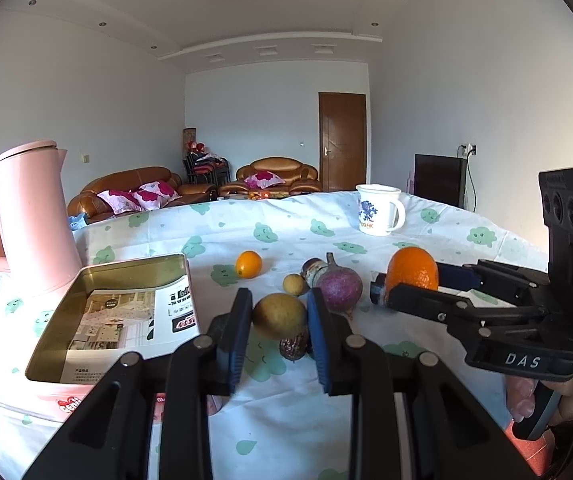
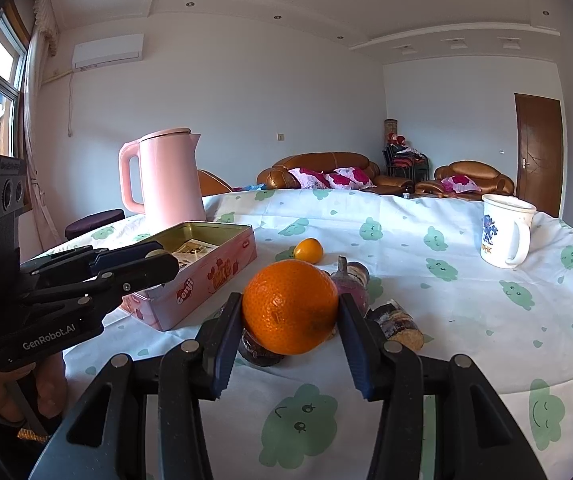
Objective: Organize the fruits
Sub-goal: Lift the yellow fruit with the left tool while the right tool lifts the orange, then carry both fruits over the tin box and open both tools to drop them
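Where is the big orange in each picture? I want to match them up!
Left wrist view: the big orange sits right of middle, held between the fingers of the right gripper, above the cloth.
Right wrist view: the big orange fills the middle, between the two blue pads.
Shared landmark: the pink kettle, behind the open tin.

My left gripper [image 2: 158, 258] reads "GenRobot.AI", my right gripper [image 1: 382, 294] "DAS"; the tin [image 2: 206, 280] says "genji"; the mug [image 2: 504, 232] "HK".

You're in a home living room, leather sofas [image 1: 134, 188] with floral cushions [image 2: 346, 178], wall air conditioner [image 2: 108, 50], wooden door [image 1: 342, 142], cloth-covered worktop [image 1: 286, 220].
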Tool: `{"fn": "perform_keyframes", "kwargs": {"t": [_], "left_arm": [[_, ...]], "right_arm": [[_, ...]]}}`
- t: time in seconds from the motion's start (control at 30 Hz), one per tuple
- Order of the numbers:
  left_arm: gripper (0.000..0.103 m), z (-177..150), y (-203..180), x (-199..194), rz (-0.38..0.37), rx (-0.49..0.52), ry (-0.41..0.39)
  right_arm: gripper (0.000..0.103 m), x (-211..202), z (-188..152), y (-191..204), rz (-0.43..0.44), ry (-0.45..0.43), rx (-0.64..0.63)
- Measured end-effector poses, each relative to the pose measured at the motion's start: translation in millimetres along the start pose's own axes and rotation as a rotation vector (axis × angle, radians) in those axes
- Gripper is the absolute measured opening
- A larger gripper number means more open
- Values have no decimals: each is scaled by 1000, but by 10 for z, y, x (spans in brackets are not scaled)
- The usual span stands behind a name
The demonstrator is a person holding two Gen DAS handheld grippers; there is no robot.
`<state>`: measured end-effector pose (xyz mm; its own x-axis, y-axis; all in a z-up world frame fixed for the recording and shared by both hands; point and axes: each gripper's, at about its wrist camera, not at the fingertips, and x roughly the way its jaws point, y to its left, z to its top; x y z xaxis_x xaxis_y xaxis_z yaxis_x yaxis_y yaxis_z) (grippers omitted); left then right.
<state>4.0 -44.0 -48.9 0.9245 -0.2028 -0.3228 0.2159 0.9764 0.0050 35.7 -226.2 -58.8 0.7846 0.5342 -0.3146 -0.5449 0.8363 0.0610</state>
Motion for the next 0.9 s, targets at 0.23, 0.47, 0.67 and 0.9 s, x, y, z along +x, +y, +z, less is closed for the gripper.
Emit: {"fn": "perform_keyframes", "kwargs": {"t": [0.23,0.47,0.67,0.9], "left_arm": [[30,36,39,-35,14,-7,-7],[30,134,159,-78,49,-31,-4],[30,210,318,-58,103,-48,46],[30,235,578,-1,168,-72,101]], "right_arm": [[49,-8,15,-19,0,3,11],[49,46,127,10,20,24,19],[49,122,301,101,78,44,28],[49,262,541,262,124,47,-2]]}}
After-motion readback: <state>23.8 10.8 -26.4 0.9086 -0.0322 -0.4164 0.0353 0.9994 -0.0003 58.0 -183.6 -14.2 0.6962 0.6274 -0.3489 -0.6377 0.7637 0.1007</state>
